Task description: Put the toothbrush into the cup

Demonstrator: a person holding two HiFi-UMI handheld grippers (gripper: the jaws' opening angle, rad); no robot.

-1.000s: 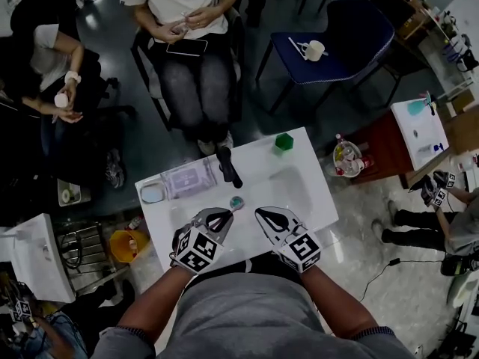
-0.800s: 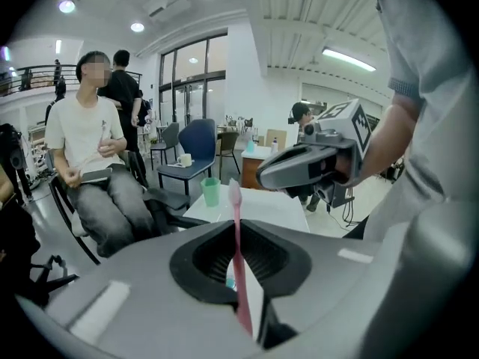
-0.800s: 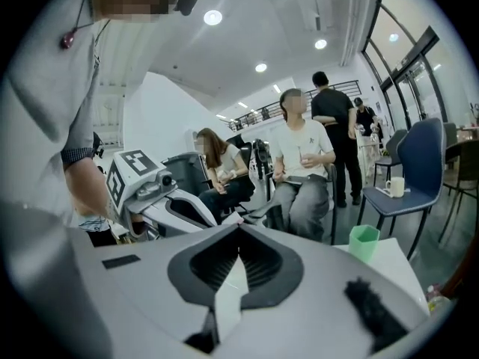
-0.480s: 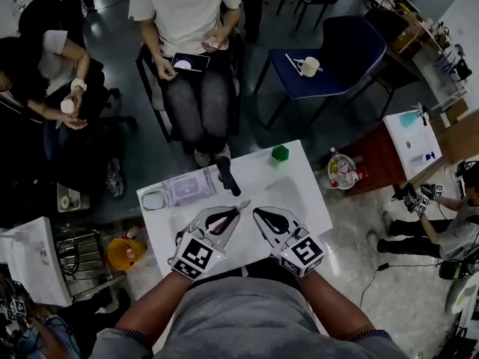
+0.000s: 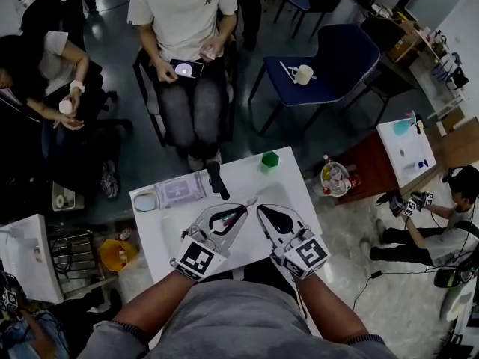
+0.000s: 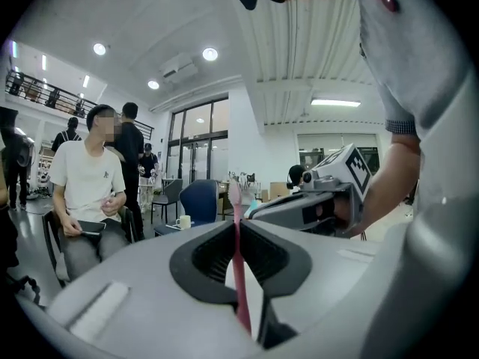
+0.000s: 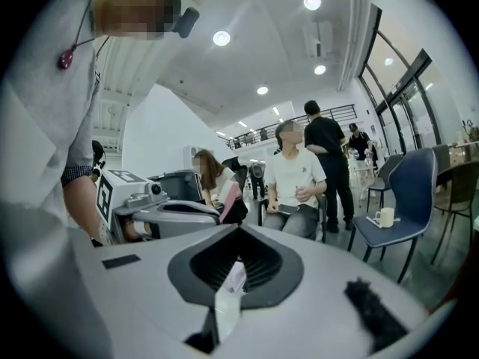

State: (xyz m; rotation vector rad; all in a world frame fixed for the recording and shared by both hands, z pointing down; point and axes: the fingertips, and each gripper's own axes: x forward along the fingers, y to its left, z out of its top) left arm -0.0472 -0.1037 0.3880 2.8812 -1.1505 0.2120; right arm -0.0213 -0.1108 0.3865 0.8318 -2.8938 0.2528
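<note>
Two grippers are counted: left gripper (image 5: 241, 209), right gripper (image 5: 262, 212). One toothbrush (image 6: 237, 260) is noted. On the table (image 5: 290, 194) are counted one green cup (image 5: 269, 159) at the far edge, one wipes pack (image 5: 179, 191), one black object (image 5: 217, 179), and one small dish (image 5: 145, 200) near the left edge.

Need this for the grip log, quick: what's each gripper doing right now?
Left gripper: closed on the pink toothbrush.
Right gripper: closed, nothing visibly held.

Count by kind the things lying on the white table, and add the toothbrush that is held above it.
green cup: 1
black stick-shaped thing: 1
pack of wipes: 1
small round container: 1
toothbrush, held: 1
Total: 5
</note>
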